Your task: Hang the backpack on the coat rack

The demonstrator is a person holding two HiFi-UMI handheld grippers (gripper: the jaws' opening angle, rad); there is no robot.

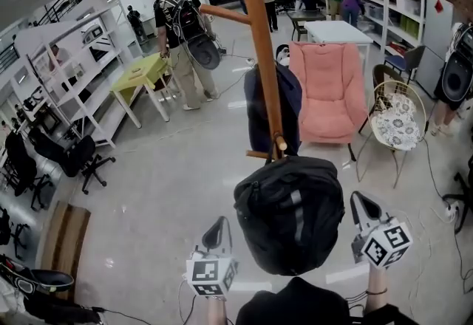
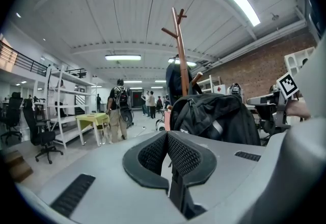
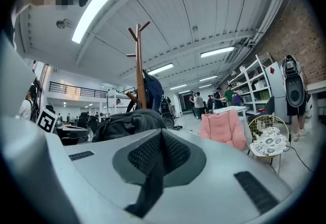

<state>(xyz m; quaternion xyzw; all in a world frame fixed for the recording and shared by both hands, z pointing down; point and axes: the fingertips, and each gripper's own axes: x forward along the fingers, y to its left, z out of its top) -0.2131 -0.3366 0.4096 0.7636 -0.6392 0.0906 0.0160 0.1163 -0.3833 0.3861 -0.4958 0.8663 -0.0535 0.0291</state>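
**A:** Where is the black fabric backpack [image 1: 288, 216] sitting right now?

**B:** It is hanging up against the tall brown wooden coat rack [image 1: 262, 57], with its top lying just under a short lower peg on the pole. I cannot tell what part of it is catching the peg.

**A:** And what are the grippers doing?

**B:** The left gripper [image 1: 219, 226] is pointing forward just beside the bag's left side. The right gripper [image 1: 361, 202] is doing the same on the other side.

**A:** Are they gripping anything?

**B:** The left fingers [image 2: 153, 157] are pressing together, pad against pad. The right fingers [image 3: 175, 152] are meeting the same way. In both gripper views the backpack is showing beyond the fingers, off to one side.

**A:** Anything else around the rack?

**B:** A dark blue garment [image 1: 256, 113] is hanging on the far side of the pole. A pink padded chair [image 1: 329, 94] is standing just past it. Further back, a person wearing a backpack [image 1: 181, 35] is standing near a yellow-green desk [image 1: 140, 74].
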